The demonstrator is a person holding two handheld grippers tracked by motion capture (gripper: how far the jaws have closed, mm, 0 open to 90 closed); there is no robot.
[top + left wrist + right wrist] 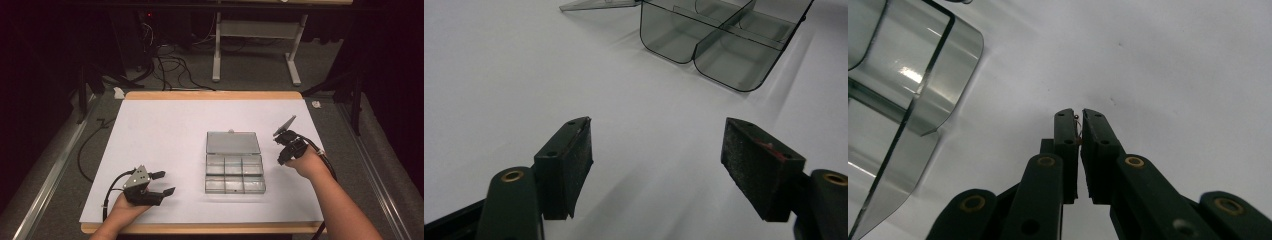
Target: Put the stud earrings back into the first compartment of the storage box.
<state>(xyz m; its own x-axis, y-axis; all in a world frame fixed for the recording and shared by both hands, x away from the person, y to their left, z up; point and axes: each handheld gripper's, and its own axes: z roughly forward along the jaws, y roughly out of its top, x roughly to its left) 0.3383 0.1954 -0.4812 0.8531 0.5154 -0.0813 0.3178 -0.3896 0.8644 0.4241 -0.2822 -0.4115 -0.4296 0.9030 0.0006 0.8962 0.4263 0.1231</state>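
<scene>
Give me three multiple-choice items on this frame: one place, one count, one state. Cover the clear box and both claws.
1. Where is the clear box relative to the right claw?
A. On the side toward the left claw
B. Beyond it, at the table's far edge
C. Held between its jaws

2. How many compartments does the box tray show in the high view?
A. Two
B. Six
C. Twelve

3. How do the left claw's jaws stand?
A. Shut on the box lid
B. Shut on nothing
C. Open, with only bare table between them

Answers: 1 A, the box lies mid-table between the two claws. 2 B, two rows of three show. 3 C, the left gripper view shows the pads wide apart over white surface.
</scene>
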